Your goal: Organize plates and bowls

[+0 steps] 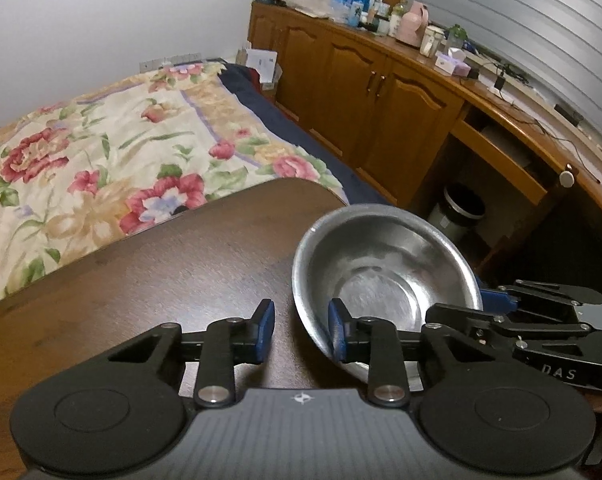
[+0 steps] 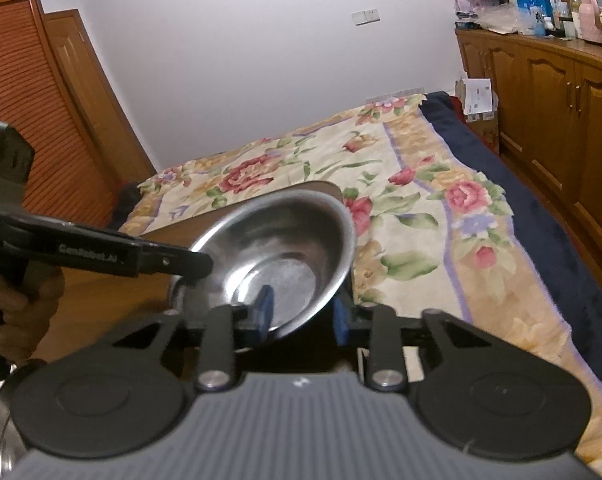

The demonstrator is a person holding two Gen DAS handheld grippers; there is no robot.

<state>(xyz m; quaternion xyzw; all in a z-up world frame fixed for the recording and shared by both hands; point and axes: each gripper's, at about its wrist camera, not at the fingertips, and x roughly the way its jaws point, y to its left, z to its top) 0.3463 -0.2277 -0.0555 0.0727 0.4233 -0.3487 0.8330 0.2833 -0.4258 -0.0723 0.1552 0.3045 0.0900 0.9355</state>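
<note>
Both grippers' jaws straddle the steel bowl [image 1: 385, 276] rim, seemingly ungripped.

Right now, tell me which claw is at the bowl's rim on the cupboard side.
The right claw: it reaches the steel bowl rim from the wooden cupboards side, while the left claw straddles the rim on the table side.

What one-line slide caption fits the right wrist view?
Both grippers straddle the rim of a tilted steel bowl over the wooden table, floral bedspread behind.
</note>
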